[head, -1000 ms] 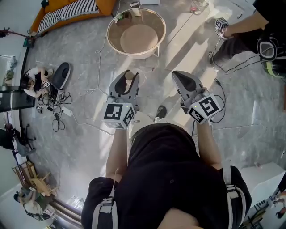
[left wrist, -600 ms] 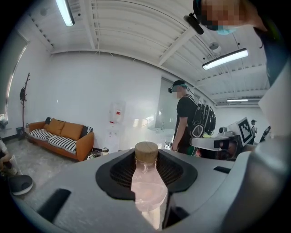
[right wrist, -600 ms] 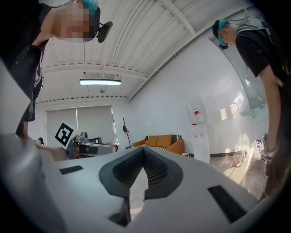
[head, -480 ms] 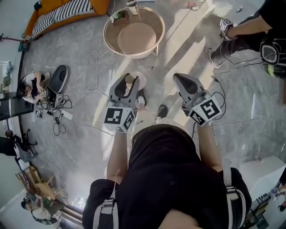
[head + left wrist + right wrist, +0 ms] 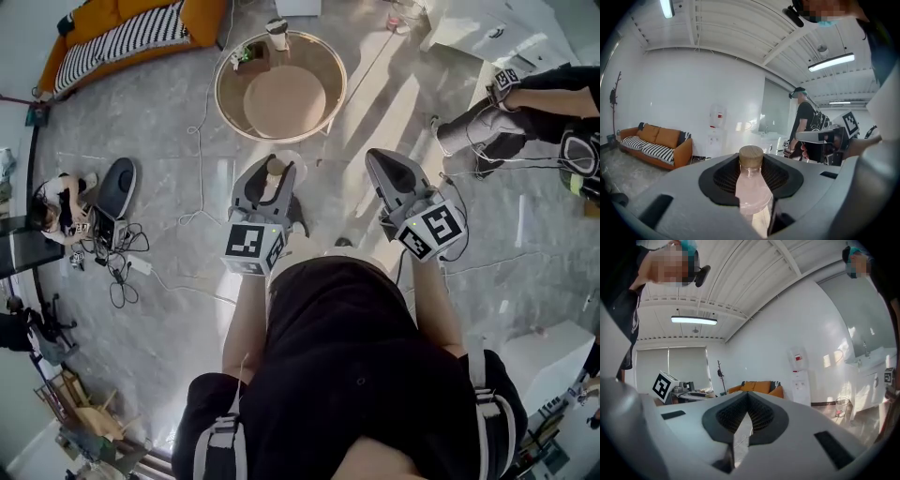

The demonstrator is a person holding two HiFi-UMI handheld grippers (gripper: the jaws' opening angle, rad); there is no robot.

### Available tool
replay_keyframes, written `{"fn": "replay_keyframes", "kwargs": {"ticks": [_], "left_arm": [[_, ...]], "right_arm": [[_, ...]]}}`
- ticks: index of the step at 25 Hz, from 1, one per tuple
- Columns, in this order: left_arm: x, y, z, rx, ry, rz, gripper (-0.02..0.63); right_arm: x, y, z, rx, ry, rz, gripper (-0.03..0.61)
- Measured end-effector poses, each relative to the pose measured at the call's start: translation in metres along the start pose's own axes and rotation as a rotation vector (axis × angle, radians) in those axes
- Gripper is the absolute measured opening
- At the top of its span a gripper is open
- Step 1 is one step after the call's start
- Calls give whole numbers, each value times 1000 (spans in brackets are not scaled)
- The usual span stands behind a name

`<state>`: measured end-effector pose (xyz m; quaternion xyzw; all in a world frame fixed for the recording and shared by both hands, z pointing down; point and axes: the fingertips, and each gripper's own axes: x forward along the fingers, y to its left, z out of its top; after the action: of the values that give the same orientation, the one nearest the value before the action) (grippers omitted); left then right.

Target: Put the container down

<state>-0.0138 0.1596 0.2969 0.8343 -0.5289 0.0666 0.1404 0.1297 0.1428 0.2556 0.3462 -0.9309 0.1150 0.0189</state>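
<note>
One clear container (image 5: 751,190), wooden cap (image 5: 751,154), held by left gripper (image 5: 751,161)

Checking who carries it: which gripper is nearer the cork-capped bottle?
Left. The left gripper is shut on the bottle; the right gripper, shut and empty, sits apart to its right.

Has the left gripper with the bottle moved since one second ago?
Yes. The left gripper, shut on the bottle, has come nearer the round table.
</note>
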Motion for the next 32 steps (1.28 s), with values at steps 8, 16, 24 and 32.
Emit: {"fn": "replay_keyframes", "kwargs": {"ticks": [8, 16, 24, 32], "left_arm": [[32, 70, 4, 34, -25, -56, 143], [56, 108, -6, 4, 1, -135, 143], [79, 116, -22, 1, 45, -141, 143], [105, 127, -26, -49, 45, -56, 143]], "right_arm": [[79, 4, -2, 9, 20, -39, 0], [118, 1, -18, 46, 59, -105, 0], [124, -22, -36, 73, 103, -149, 0], [146, -52, -32, 76, 122, -90, 0]]}}
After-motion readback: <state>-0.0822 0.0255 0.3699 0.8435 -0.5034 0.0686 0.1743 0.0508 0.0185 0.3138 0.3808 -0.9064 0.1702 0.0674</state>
